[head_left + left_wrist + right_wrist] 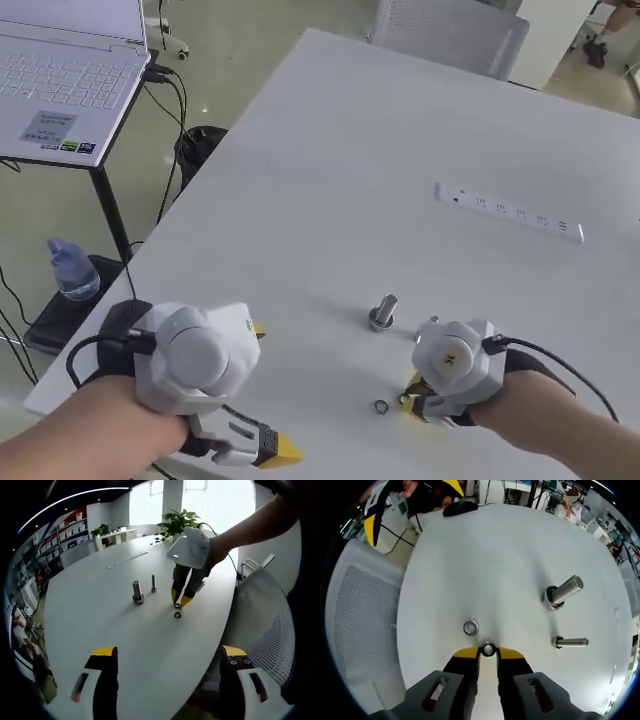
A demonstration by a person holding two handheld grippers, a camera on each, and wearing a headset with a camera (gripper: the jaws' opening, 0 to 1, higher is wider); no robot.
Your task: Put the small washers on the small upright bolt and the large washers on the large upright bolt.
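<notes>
At near table edge: right gripper (488, 653) jaws narrow, pinching a washer (488, 649) at their tips, low over white table (495, 555). Second washer (470, 627) lies flat just beside. Large bolt (563, 591) and small bolt (571, 641) upright nearby, side by side. Left gripper (169, 653) jaws wide, holding nothing

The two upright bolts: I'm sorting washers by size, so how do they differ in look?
The large bolt has a clearly thicker shaft than the small bolt. The large bolt's foot is a wider ring; the small bolt's is narrower. The small bolt stands nearer the right gripper. Both are grey metal, upright on the white table.
</notes>
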